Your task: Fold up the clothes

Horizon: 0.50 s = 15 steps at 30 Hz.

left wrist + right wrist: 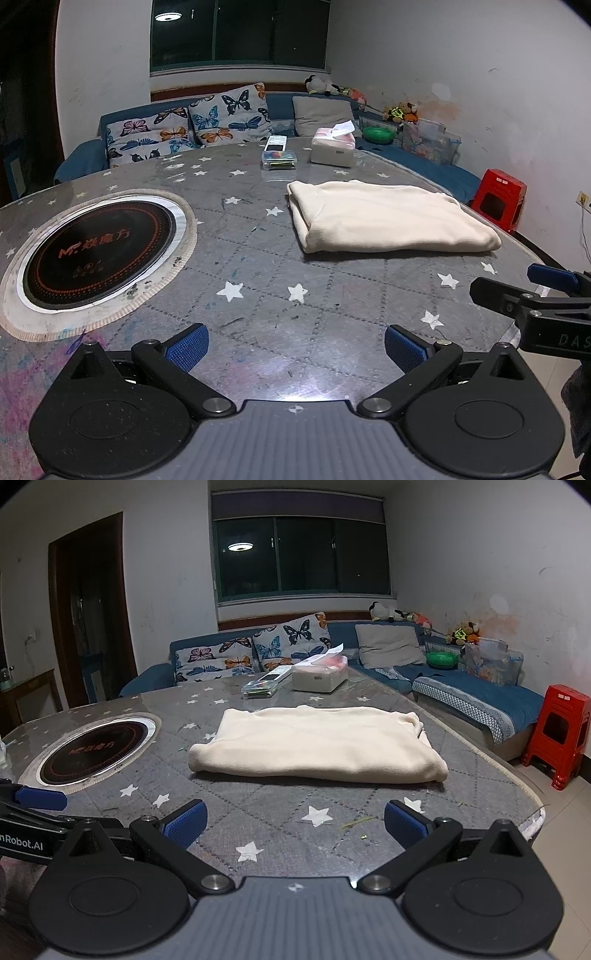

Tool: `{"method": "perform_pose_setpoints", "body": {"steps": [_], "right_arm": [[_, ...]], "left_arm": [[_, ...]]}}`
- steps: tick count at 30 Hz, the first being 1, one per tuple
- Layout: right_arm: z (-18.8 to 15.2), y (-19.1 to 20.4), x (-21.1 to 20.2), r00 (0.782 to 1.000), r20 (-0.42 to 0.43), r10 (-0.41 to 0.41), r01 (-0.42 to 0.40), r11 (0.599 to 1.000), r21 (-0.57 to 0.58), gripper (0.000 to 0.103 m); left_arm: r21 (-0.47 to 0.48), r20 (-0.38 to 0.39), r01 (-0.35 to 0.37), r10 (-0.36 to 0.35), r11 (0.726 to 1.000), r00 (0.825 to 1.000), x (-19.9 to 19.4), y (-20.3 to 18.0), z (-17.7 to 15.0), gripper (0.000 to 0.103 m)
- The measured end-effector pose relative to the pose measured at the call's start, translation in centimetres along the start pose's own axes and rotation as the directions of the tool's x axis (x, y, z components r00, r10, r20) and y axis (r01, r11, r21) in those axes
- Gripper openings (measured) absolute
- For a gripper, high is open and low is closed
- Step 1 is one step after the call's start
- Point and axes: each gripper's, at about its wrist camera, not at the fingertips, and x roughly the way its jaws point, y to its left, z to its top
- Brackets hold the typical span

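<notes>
Cream garment [314, 744] folded, seemingly clear of tools.

White scuffed walls [480, 554], dark window [301, 557] w/ ceiling lamp reflection, blue sofa [472, 694] w/ butterfly cushions [255, 650], red stool [561, 734], brown door [92, 605], tile floor [561, 812].

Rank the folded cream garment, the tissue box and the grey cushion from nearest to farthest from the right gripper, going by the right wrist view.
From the right gripper:
1. Folded cream garment, straight ahead on the table.
2. Tissue box, beyond it near the table's far edge.
3. Grey cushion, on the sofa behind the table, ahead-right.
</notes>
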Motion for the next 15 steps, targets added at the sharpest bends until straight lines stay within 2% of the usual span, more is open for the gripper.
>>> {"method": "perform_pose_setpoints", "body": {"steps": [15], "right_arm": [[0.02, -0.34, -0.04, 1.000, -0.001, -0.005, 0.005, 1.000, 0.012, 0.103]], "left_arm": [[0.014, -0.008, 0.009, -0.009, 1.000, 1.000, 0.38, -0.57, 0.29, 0.103]]}}
